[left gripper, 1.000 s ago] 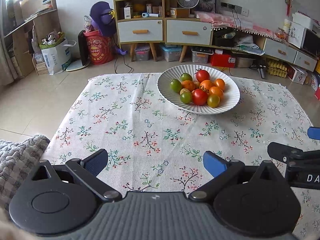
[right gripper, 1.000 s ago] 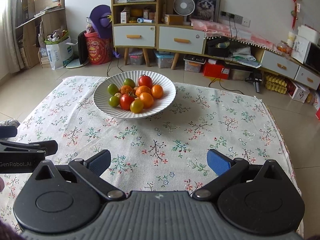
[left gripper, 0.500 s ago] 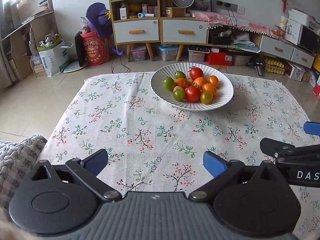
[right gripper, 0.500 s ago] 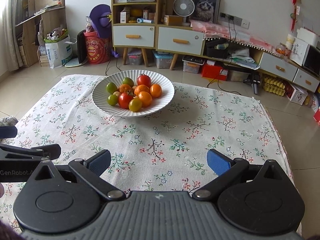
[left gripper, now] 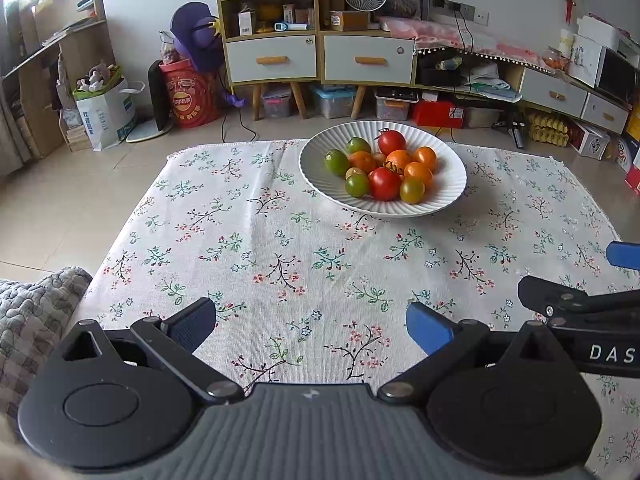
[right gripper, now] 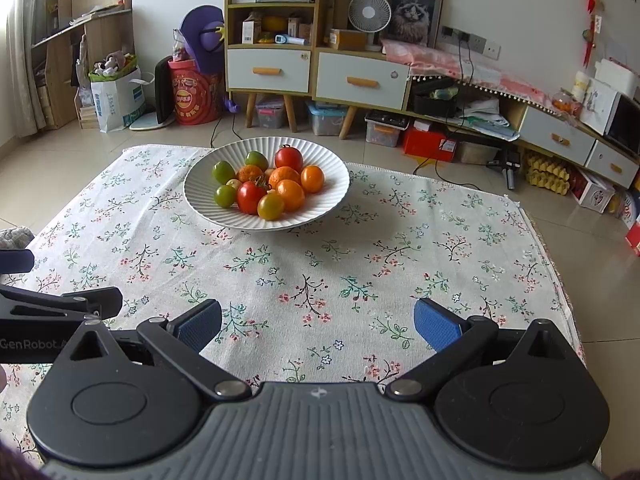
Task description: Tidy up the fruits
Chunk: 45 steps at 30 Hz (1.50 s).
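Both tools gaped empty, well short of the bowl (right gripper: 200, 204).
We feared a clumsy grab scattering heaped fruit (right gripper: 264, 186).

left wrist view: mounted behind the left gripper (left gripper: 312, 326), low over the near edge of the floral tablecloth (left gripper: 280, 240), facing forward across the table toward the cabinets (left gripper: 320, 56) on the far wall. white bowl (left gripper: 448, 196) sits right of centre, well ahead.

right wrist view: mounted behind the right gripper (right gripper: 318, 326), same low height and heading, set further right; bowl (right gripper: 200, 200) falls left of centre.

shared: tablecloth, bowl, cabinets, floor. each view catches the other gripper at its inner edge, just beside.
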Each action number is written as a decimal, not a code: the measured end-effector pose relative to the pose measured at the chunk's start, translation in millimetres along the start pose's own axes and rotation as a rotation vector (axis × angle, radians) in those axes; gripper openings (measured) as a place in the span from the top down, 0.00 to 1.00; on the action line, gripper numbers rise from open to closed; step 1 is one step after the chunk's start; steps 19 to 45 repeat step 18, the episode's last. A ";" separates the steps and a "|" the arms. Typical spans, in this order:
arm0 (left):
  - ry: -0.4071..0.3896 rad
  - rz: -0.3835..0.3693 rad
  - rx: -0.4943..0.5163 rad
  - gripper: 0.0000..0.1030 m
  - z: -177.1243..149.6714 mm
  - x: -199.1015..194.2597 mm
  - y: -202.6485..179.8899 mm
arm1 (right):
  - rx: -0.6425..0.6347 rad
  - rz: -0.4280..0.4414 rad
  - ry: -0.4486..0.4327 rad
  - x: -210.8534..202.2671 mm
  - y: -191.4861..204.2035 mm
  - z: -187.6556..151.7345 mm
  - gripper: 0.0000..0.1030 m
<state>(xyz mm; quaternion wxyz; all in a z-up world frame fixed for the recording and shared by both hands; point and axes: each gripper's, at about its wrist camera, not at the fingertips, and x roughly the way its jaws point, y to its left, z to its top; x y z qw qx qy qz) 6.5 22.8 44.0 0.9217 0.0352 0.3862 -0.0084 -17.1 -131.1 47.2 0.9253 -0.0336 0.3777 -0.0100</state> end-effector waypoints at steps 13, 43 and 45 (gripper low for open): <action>0.001 0.000 0.001 0.08 0.2 0.3 0.3 | -0.001 -0.003 0.005 0.7 -1.4 -1.3 0.01; 0.010 -0.001 0.007 0.08 -1.7 3.1 -0.3 | -0.003 -0.004 0.005 1.0 -1.2 -1.2 0.00; 0.010 -0.001 0.007 0.08 -1.7 3.1 -0.3 | -0.003 -0.004 0.005 1.0 -1.2 -1.2 0.00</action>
